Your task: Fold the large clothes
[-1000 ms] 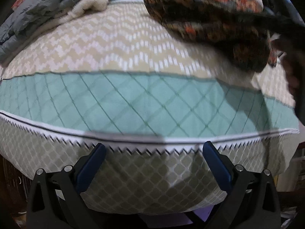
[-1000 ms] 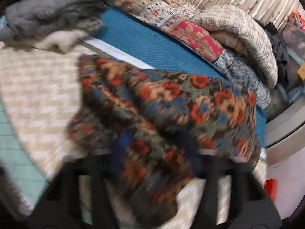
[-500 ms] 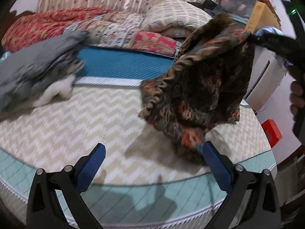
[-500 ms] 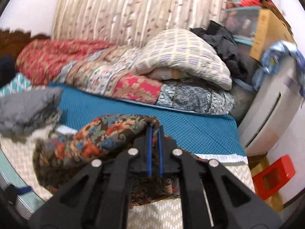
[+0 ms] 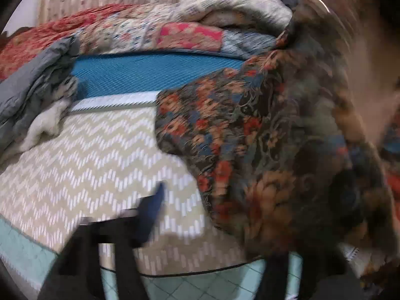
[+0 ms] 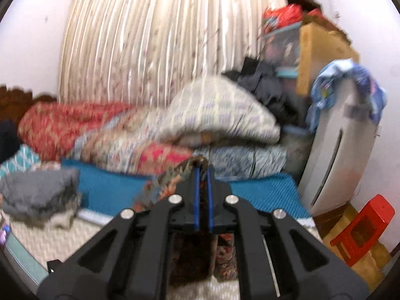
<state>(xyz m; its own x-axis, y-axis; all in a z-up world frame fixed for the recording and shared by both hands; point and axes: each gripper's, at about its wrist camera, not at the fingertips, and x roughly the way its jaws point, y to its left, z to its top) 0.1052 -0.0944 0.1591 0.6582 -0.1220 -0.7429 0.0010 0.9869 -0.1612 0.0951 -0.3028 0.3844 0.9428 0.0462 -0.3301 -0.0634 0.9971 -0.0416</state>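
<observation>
Over one bed [image 5: 95, 155], right gripper [image 6: 203, 172] pinches one floral garment [image 5: 250, 135].

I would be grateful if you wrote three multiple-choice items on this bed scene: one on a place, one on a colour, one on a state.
1. Where does the grey garment lie?
A. at the left of the bed, beside the blue mat
B. on the red stool
C. over the white appliance

2. What colour is the stool on the floor at the right?
A. green
B. red
C. yellow

3. What is the state of the right tool?
A. wide open, empty
B. shut on the floral garment
C. shut on a pillow

Answers:
1 A: the grey heap borders the blue mat at the left.
2 B: the stool is plainly red.
3 B: the floral garment runs between its blue pads, which are nearly together.
</observation>
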